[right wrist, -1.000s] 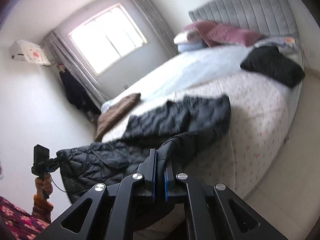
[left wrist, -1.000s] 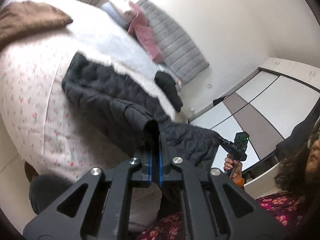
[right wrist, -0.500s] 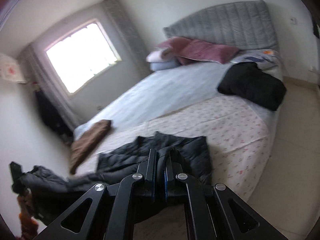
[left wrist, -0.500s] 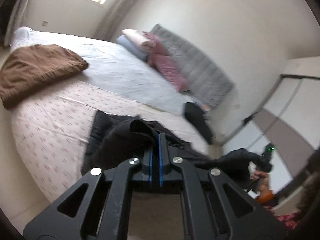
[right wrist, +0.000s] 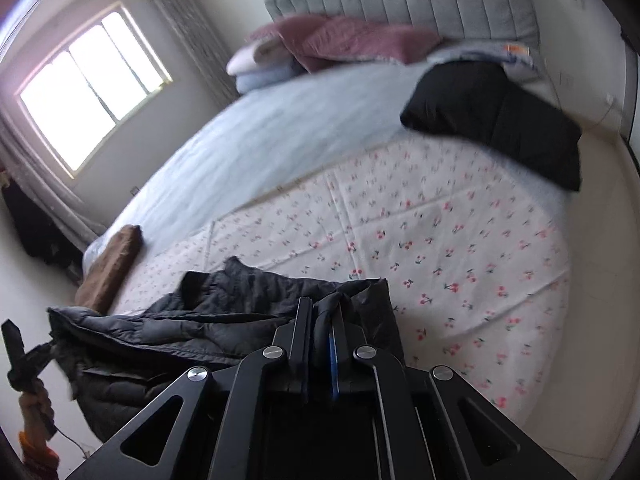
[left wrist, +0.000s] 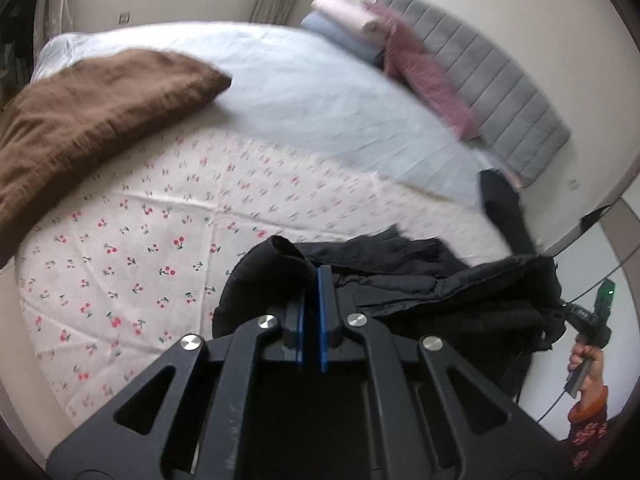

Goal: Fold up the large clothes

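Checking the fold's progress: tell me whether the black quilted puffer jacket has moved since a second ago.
Yes. The black quilted puffer jacket has been dragged off the cherry-print sheet toward the bed's near edge, away from the grey headboard.

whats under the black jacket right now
The cherry-print sheet lies under the black jacket near the bed's foot edge. What sits beneath its bunched folds is covered.

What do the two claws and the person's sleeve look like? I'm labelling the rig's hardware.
The left claw and the right claw are matte black, with triangular cut-outs, round silver bolts and blue-lined flat fingers. The handheld unit shows a green light and a thin dark cable. The sleeve is dark red floral with an orange cuff.
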Available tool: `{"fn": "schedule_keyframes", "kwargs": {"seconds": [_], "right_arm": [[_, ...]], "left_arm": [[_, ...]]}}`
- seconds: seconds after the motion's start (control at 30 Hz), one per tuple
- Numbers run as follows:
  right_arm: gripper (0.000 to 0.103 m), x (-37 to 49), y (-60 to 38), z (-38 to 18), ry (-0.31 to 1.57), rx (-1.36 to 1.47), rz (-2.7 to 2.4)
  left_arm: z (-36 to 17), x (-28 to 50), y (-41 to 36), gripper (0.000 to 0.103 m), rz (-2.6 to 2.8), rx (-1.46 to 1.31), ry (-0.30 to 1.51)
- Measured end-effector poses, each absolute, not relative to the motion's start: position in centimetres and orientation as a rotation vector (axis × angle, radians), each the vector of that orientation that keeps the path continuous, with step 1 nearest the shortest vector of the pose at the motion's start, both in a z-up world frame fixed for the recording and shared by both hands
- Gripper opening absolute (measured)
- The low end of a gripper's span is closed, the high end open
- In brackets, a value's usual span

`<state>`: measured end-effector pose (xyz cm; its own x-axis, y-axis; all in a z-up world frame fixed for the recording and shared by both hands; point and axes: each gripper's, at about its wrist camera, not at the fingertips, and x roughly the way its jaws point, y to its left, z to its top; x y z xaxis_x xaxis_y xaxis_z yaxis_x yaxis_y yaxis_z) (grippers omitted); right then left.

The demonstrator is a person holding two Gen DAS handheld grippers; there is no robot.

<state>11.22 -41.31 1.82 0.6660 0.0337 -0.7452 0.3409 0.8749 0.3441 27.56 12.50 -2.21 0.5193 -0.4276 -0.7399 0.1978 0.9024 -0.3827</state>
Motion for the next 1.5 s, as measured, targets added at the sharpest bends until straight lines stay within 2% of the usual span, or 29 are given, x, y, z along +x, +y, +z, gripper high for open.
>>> {"fn": "schedule_keyframes", "kwargs": {"seconds": [0.1, 0.13, 0.17, 0.2, 0.23, 0.27, 0.3, 0.37, 0.43, 0.57, 0.77, 1.03, 1.23, 1.4, 1.5], "right_arm": [[0.011, 13.6, -41.8, -0.6, 0.871, 0.493, -0.185], [0.014, 14.3, -42.0, -1.4, 0.886, 0.505, -0.182], [0.02, 14.8, -42.1, -2.0, 0.896, 0.518, -0.178], [0.03, 15.2, -42.4, -2.7, 0.903, 0.542, -0.175], [0.037, 15.4, -42.7, -3.0, 0.899, 0.565, -0.173], [0.055, 15.5, -43.0, -3.0, 0.891, 0.579, -0.174], [0.068, 15.2, -43.5, -2.8, 0.862, 0.6, -0.168], [0.074, 14.6, -44.5, -2.0, 0.798, 0.622, -0.147], [0.076, 14.1, -45.2, -1.3, 0.772, 0.603, -0.135], [0.076, 15.0, -45.5, -1.4, 0.816, 0.516, -0.146], [0.076, 15.0, -43.5, -2.5, 0.854, 0.406, -0.007], [0.076, 13.4, -42.2, -3.4, 0.889, 0.308, 0.127], [0.083, 12.1, -42.5, -3.0, 0.878, 0.295, 0.174], [0.083, 14.2, -42.0, -4.1, 0.914, 0.261, 0.141], [0.083, 16.2, -41.3, -4.6, 0.9, 0.235, 0.106]], "left_arm": [[-4.8, 29.6, 11.6, 0.01, -0.353, -0.254, 1.022], [-5.3, 30.0, 11.4, 0.017, -0.348, -0.248, 1.041], [-5.9, 30.4, 11.1, 0.03, -0.352, -0.242, 1.061], [-6.2, 30.8, 10.8, 0.036, -0.364, -0.24, 1.078], [-6.3, 30.8, 10.7, 0.052, -0.379, -0.248, 1.077], [-5.9, 30.6, 10.8, 0.066, -0.398, -0.255, 1.055], [-5.4, 30.4, 10.9, 0.068, -0.409, -0.255, 1.027], [-4.4, 29.9, 11.2, 0.078, -0.432, -0.238, 0.973], [-3.6, 29.6, 11.7, 0.082, -0.444, -0.198, 0.933], [-4.3, 30.6, 12.3, 0.082, -0.393, -0.1, 0.942], [-7.3, 31.8, 13.8, 0.082, -0.387, -0.156, 1.033], [-9.0, 31.5, 13.2, 0.082, -0.452, -0.166, 1.057], [-9.5, 31.3, 12.5, 0.081, -0.486, -0.147, 1.07], [-9.7, 31.6, 12.2, 0.071, -0.511, -0.209, 1.079], [-9.6, 31.7, 11.7, 0.059, -0.518, -0.208, 1.08]]}}
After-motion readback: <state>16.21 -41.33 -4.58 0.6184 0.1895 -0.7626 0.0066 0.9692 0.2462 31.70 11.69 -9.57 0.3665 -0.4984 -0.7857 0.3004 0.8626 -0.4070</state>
